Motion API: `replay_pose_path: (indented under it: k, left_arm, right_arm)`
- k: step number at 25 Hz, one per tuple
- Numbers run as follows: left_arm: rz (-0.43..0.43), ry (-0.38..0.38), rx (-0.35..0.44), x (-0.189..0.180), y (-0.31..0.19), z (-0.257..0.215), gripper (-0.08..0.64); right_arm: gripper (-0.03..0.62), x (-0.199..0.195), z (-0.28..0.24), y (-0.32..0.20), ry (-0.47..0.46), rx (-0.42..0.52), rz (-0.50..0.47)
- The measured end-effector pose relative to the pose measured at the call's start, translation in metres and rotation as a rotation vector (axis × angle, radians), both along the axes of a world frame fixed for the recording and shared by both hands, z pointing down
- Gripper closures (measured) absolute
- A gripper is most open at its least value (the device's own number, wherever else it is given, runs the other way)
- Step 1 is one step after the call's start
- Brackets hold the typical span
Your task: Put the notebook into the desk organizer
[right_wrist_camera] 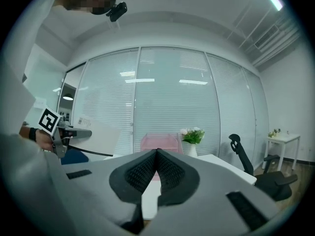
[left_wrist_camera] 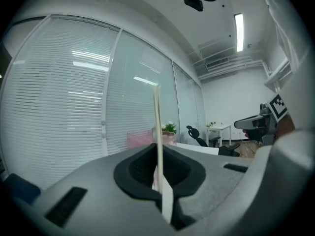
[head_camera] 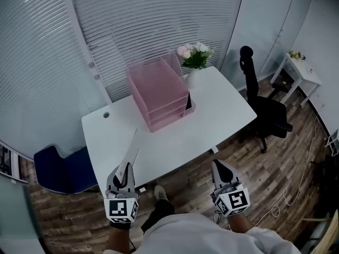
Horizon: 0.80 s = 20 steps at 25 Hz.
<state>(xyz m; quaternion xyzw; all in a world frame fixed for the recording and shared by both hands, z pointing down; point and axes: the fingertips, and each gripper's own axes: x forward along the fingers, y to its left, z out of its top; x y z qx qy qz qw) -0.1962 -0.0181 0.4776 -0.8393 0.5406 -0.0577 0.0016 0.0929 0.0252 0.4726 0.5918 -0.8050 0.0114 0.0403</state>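
Note:
A thin white notebook (head_camera: 131,152) stands on edge, with my left gripper (head_camera: 126,169) shut on its lower end, above the front edge of the white desk (head_camera: 212,115). In the left gripper view the notebook (left_wrist_camera: 158,132) rises as a narrow strip from between the pads of the left gripper (left_wrist_camera: 159,176). The pink translucent desk organizer (head_camera: 159,91) stands at the back middle of the desk, well away from the notebook. My right gripper (head_camera: 220,168) is shut and empty, out over the floor in front of the desk. Its pads (right_wrist_camera: 147,168) meet at the tip.
A vase of flowers (head_camera: 195,57) stands just right of the organizer. A black office chair (head_camera: 265,107) is at the desk's right end and a blue chair (head_camera: 61,168) at its left. A small white side table (head_camera: 302,70) sits far right. Blinds line the wall behind.

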Motion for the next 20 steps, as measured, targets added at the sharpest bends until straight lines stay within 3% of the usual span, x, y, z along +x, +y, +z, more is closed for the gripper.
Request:
replay_pose_path:
  k: [7,16,20]
  left_arm:
    - [0.037,-0.015,0.027,-0.017,-0.090,-0.022,0.543]
    - [0.052,-0.079,0.083,-0.013,-0.168,-0.046,0.543]
    - [0.043,-0.153,0.113,0.003,-0.194,-0.064,0.543]
  right_arm:
    - [0.580,-0.029,-0.026,-0.089,0.010,0.037,0.008]
    - [0.580,-0.003,0.004,-0.117,0.009,-0.023,0.085]
    - [0.580,0.002,0.002,-0.138,0.000,-0.017,0.049]
